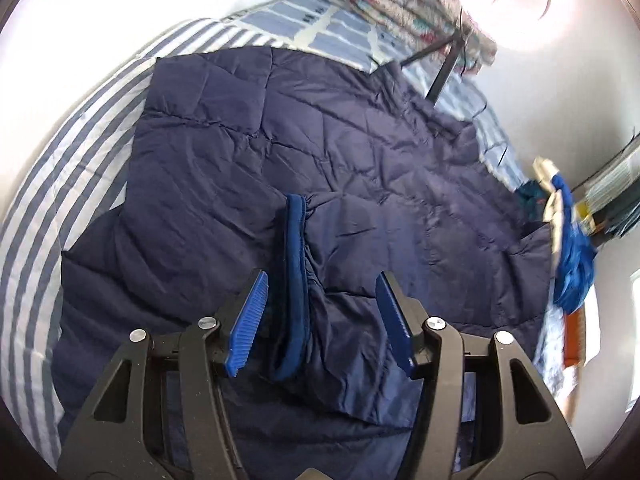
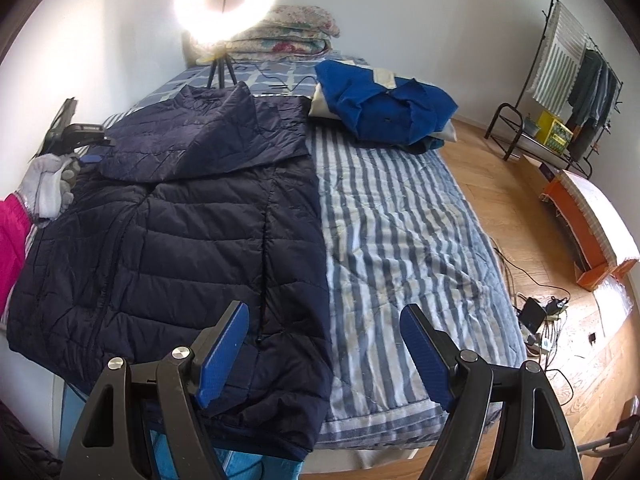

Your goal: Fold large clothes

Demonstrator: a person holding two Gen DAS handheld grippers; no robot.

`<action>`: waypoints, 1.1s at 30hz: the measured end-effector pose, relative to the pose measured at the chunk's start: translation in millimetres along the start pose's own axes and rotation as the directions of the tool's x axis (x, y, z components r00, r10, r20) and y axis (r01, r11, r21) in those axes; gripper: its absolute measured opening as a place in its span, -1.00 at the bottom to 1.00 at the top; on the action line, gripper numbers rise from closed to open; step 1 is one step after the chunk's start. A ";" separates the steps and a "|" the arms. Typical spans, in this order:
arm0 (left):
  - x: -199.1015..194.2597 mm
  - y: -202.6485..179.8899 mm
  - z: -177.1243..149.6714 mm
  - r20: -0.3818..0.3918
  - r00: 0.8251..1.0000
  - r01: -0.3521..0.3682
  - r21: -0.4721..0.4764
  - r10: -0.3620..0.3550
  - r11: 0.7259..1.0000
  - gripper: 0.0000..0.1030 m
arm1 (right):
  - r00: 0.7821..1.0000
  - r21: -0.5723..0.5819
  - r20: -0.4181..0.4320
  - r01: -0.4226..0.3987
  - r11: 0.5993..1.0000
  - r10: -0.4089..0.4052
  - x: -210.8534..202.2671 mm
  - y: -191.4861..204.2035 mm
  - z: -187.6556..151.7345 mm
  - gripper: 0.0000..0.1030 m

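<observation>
On the left side of the bed, a gloved hand [image 2: 48,184] holds the left gripper [image 1: 322,320] over the dark blue puffer jacket [image 2: 180,232]. Its two blue fingers are spread wide and hold nothing. Between them, in the left wrist view, lies a cuff with a bright blue edge [image 1: 294,292]. The gripper seems to sit there so it can close on that cuff and pull the sleeve over.

The jacket lies flat on the striped blanket [image 2: 400,232], on the left half of the bed. That gives room to fold it. One sleeve [image 2: 208,136] is already laid slanting across the chest, so I think the folding has started but is not done. The hem hangs a little over the near edge of the bed.

Next comes the right gripper [image 2: 324,352]. It is wide open too and holds nothing. It hangs over the bottom right corner of the jacket, with one finger above the jacket and the other above the blanket. That looks like a good spot to grab the side edge.

Farther right and far back sits a blue folded garment [image 2: 384,100], well apart from the jacket. It may be one that is finished. A ring light [image 2: 226,0] on a tripod shines at the head of the bed. A clothes rack [image 2: 576,72] stands by the right wall.
</observation>
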State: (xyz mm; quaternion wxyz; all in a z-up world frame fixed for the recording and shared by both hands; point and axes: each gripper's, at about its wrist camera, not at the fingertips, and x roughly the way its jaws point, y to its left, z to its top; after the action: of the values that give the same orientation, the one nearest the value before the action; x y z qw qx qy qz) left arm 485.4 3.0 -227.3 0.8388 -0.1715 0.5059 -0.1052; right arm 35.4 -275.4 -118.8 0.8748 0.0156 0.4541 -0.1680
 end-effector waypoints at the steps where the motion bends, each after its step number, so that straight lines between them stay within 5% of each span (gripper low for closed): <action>1: 2.3 -3.2 0.8 -0.010 1.000 -0.005 0.015 0.005 1.000 -0.39 | 1.000 -0.005 0.001 -0.001 1.000 0.001 0.4 2.4 0.6 0.55; 3: 7.9 -10.5 2.0 -0.019 0.997 -0.068 0.058 0.070 0.996 -0.87 | 1.000 -0.011 -0.003 -0.003 1.000 0.003 2.1 5.2 1.7 0.55; 7: 3.2 -17.9 12.0 0.035 0.996 -0.082 0.083 0.080 0.993 -0.91 | 1.000 -0.005 -0.013 -0.011 1.000 0.011 5.0 7.0 3.2 0.55; 16: -3.3 0.8 59.7 0.168 0.977 -0.129 -0.024 0.132 0.991 -0.92 | 0.999 -0.021 -0.030 -0.016 1.000 0.016 8.7 15.2 5.1 0.55; 28: 34.2 25.0 69.4 0.142 0.972 -0.183 -0.026 0.185 0.983 -0.94 | 0.998 -0.016 -0.052 -0.023 1.000 0.022 14.6 17.0 9.5 0.55; 33: 24.6 21.7 65.8 0.146 0.965 -0.215 -0.023 0.216 0.976 -0.59 | 0.999 -0.017 -0.042 -0.025 1.000 0.025 11.9 16.7 10.1 0.55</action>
State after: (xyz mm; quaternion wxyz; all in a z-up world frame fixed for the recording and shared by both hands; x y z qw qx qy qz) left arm 555.1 26.3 -227.6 0.8798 -0.1258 0.4583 0.0012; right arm 54.8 -264.8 -124.5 0.8672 0.0174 0.4737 -0.1528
